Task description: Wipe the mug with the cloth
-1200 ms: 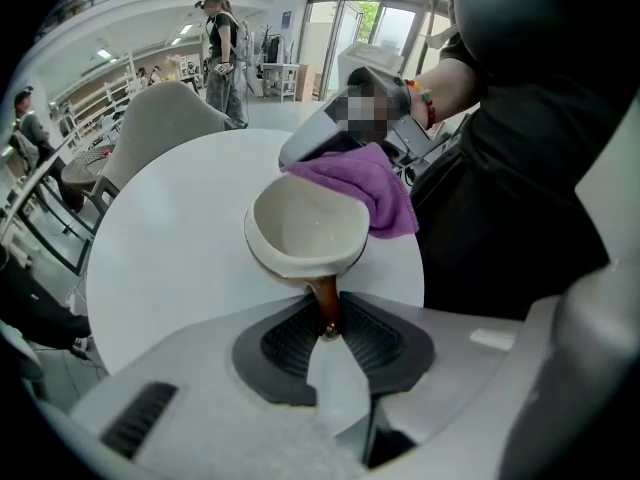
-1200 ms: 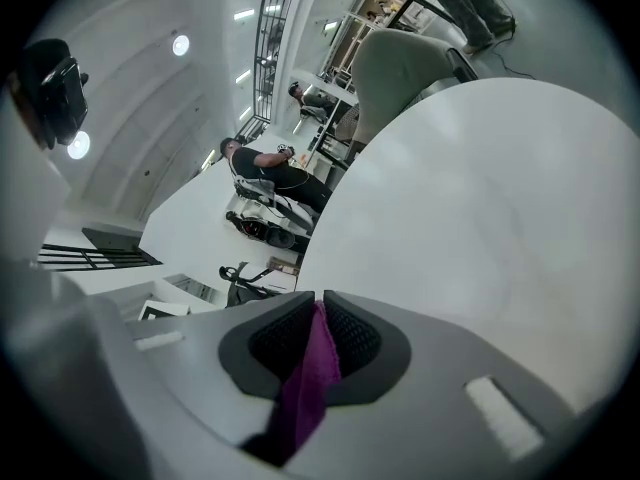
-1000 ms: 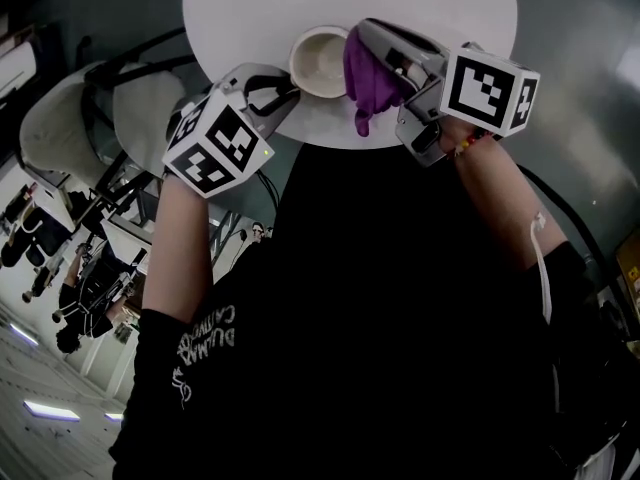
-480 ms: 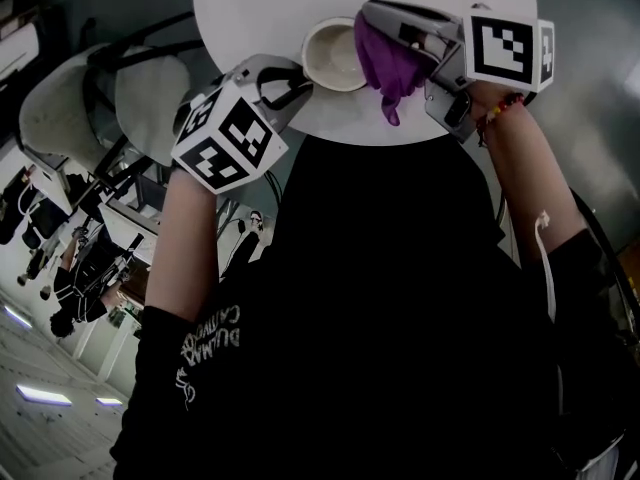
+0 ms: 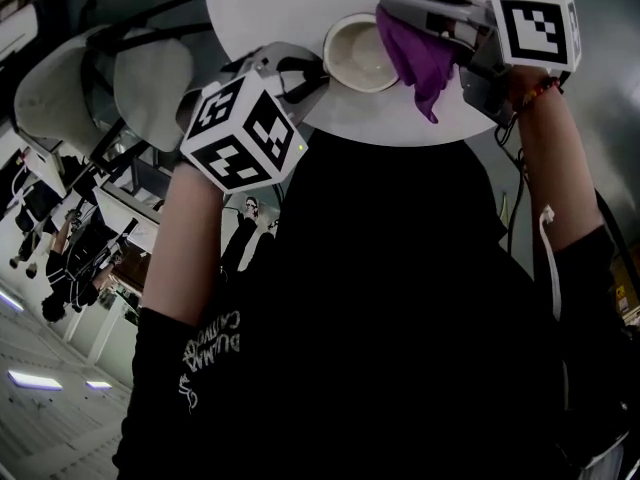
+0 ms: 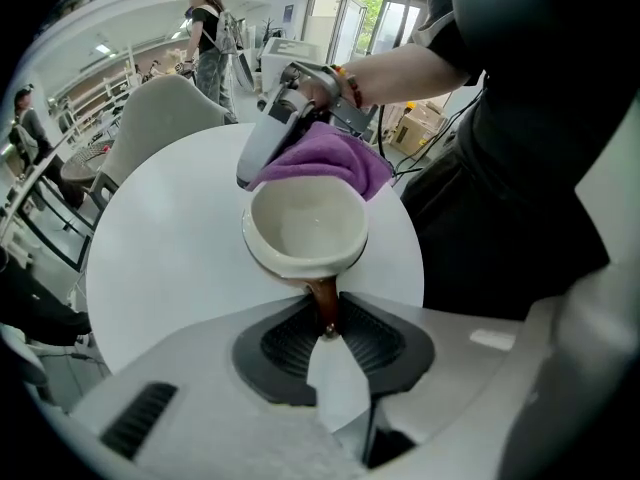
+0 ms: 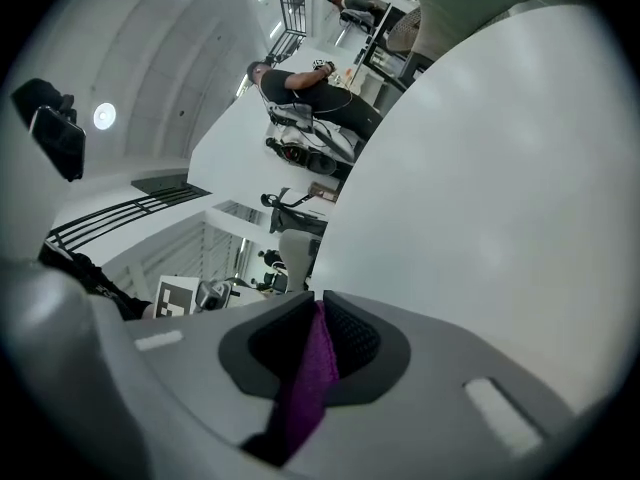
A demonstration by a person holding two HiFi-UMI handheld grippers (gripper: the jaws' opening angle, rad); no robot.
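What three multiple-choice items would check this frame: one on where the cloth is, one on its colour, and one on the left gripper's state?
1. Where is the cloth relative to the mug?
A. Under it
B. At its side opposite the handle
C. Inside it

2. What colour is the cloth?
A. Purple
B. Yellow
C. Green

3. What is the left gripper doing?
A. Open, empty
B. Shut on the cloth
C. Shut on the mug's handle

Answers:
1 B: the left gripper view shows it bunched behind the far rim.
2 A: it is purple in every view.
3 C: its jaws pinch the brown handle.
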